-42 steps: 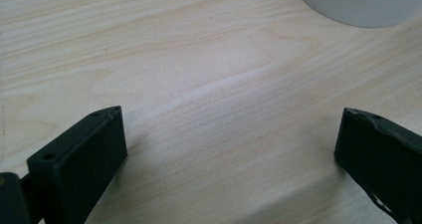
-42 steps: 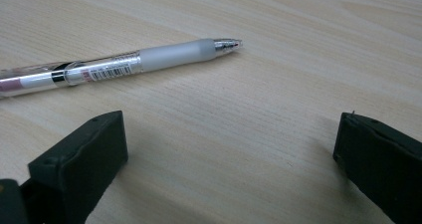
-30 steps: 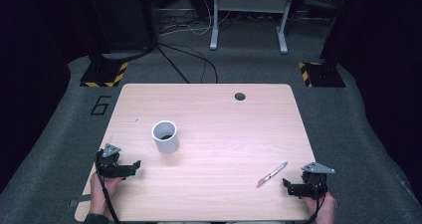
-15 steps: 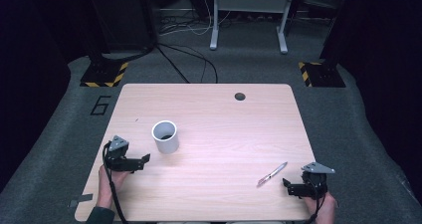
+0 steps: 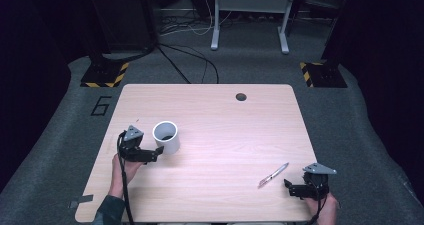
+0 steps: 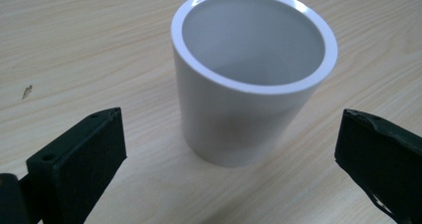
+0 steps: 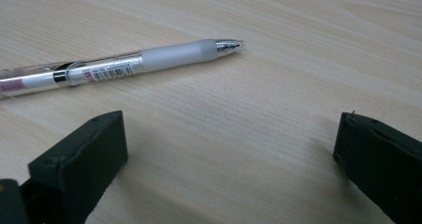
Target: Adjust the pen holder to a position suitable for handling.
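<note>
A white cup (image 6: 251, 79) is seen upright and empty on the left half of the wooden table (image 5: 225, 115), just ahead of the left gripper (image 5: 150, 154), whose jaws are spread wide to either side of it, not touching. It is judged rigid, light and smooth, so likely slippery; a squeeze across the lower wall is advised. A pen (image 7: 109, 64) lies flat near the right gripper (image 5: 295, 189), whose jaws are likewise spread apart, holding nothing. Thin and rollable, it is best pinched mid-barrel.
</note>
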Demonstrator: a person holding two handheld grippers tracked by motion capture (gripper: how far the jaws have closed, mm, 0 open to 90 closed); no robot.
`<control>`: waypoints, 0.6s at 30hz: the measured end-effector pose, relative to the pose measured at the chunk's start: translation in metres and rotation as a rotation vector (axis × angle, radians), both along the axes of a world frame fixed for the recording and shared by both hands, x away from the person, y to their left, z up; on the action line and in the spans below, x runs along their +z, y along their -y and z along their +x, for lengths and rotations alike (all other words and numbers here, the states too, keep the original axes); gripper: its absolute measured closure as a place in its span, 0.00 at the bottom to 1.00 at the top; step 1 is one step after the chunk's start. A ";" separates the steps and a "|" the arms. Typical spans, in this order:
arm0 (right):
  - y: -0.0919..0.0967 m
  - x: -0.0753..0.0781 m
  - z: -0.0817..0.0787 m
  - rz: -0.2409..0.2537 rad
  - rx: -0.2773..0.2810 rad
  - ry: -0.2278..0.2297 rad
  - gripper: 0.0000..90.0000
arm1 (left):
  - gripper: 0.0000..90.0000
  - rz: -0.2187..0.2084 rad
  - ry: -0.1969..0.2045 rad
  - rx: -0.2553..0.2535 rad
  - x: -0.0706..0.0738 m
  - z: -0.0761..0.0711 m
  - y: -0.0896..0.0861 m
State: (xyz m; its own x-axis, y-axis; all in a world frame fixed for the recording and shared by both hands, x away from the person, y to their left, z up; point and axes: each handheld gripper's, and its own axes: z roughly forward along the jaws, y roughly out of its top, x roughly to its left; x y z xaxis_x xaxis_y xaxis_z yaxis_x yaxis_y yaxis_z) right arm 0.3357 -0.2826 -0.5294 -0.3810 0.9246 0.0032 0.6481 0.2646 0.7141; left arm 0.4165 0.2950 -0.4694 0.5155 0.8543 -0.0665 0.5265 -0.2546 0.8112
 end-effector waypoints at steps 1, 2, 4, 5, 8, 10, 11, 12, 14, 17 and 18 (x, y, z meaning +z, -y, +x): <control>0.000 0.000 0.000 0.000 0.000 0.000 0.00 | 0.00 0.000 0.004 0.000 0.000 0.001 0.001; 0.000 0.000 0.000 0.000 0.000 0.000 0.00 | 0.00 0.005 0.013 0.004 0.000 0.002 0.003; 0.000 0.000 0.000 0.000 0.000 0.000 0.00 | 0.00 0.014 0.008 -0.002 0.000 0.003 0.005; 0.000 0.000 0.000 0.000 0.000 0.000 0.00 | 0.00 0.018 0.006 -0.005 0.000 0.005 0.007; 0.000 0.000 0.000 0.000 0.000 0.000 0.00 | 0.00 0.012 0.014 -0.004 0.000 0.009 0.011; 0.000 0.000 0.000 0.000 0.000 0.000 0.00 | 0.00 0.008 0.019 -0.002 0.001 0.012 0.013; 0.000 0.000 0.000 0.000 0.000 0.000 0.00 | 0.00 0.013 0.010 -0.011 0.001 0.013 0.013; 0.000 0.000 0.000 0.000 0.000 0.000 0.00 | 0.00 0.012 0.009 -0.012 0.001 0.014 0.015; 0.000 0.000 0.000 0.000 0.000 0.000 0.00 | 0.00 0.020 0.005 -0.023 0.000 0.017 0.017; 0.000 0.000 0.000 0.000 0.000 0.000 0.00 | 0.00 0.023 0.001 -0.029 0.000 0.020 0.021; 0.000 0.000 0.000 0.000 0.000 0.000 0.00 | 0.00 0.023 0.001 -0.029 0.000 0.020 0.021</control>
